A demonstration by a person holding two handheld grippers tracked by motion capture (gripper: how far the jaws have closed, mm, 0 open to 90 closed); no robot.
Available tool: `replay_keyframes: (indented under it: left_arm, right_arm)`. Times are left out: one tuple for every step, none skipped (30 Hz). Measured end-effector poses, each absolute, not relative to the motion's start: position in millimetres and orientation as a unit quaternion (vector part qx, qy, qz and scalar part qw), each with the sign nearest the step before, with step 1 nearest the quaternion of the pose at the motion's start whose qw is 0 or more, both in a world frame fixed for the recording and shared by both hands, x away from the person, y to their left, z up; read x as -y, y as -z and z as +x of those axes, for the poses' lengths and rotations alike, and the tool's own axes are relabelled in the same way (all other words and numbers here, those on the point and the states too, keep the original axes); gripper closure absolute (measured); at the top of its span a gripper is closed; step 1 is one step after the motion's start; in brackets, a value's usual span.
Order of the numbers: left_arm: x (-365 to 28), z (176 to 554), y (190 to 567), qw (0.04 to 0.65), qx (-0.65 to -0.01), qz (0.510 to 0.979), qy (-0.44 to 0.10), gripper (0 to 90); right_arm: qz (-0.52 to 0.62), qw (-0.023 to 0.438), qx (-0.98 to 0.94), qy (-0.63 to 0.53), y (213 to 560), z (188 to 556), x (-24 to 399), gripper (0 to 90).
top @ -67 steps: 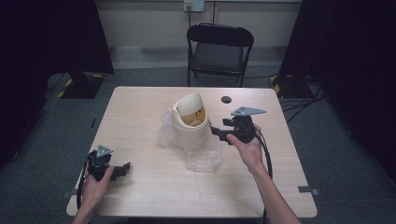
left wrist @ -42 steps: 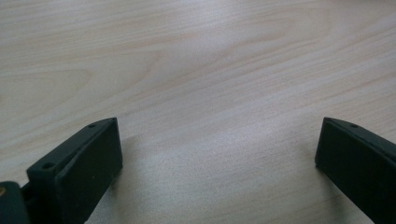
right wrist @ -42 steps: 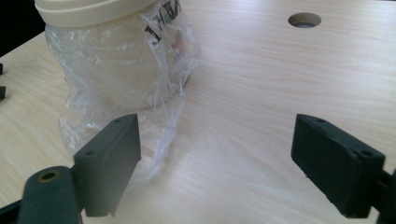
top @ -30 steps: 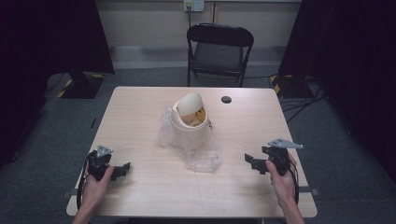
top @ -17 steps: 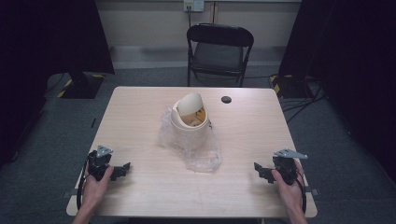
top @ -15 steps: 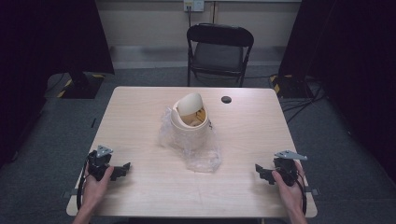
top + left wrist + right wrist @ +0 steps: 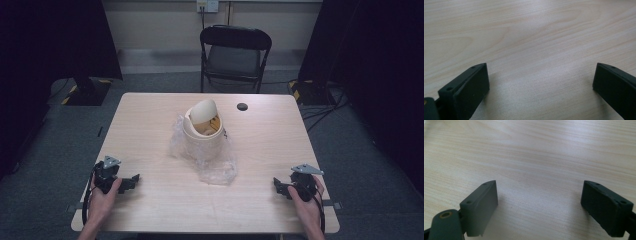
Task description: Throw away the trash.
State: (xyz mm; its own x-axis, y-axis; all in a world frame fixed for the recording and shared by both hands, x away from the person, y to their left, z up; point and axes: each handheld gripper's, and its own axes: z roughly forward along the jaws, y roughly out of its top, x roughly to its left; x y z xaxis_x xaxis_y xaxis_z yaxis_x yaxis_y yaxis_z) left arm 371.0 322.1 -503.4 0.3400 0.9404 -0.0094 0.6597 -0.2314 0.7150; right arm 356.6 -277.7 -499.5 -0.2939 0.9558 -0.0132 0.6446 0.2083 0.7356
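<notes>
two grippers (image 7: pixel 131 181) (image 7: pixel 276 185) near table (image 7: pixel 150 120) corners

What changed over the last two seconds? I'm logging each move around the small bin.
The right gripper drew back from beside the swing-lid bin to the table's near right edge, jaws open and empty. The left gripper, bin, plastic bag and black disc stayed put.

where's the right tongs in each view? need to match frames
High view: right tongs at the table's near right corner, held in the right hand, jaws apart, empty.
Right gripper view: right tongs, two black jaws rising from the bottom corners.
Left gripper view: that camera's own left tongs.
Shared landmark: the light wood table.
</notes>
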Motion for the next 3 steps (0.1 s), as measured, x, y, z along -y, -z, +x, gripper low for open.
replay_keyframes:
  left_arm:
    - [-322.1, 371.0, 503.4, 0.320, -0.531, 0.753, -0.219, 0.1]
    - [-322.0, 371.0, 503.4, 0.320, -0.531, 0.753, -0.219, 0.0]
    - [-322.0, 371.0, 503.4, 0.320, -0.531, 0.753, -0.219, 0.1]
  right_arm:
    - [0.542, 0.244, -0.738, -0.319, 499.5, 356.6, 277.7, 13.4]
    - [0.542, 0.244, -0.738, -0.319, 499.5, 356.6, 277.7, 13.4]
    - [0.542, 0.244, -0.738, -0.319, 499.5, 356.6, 277.7, 13.4]
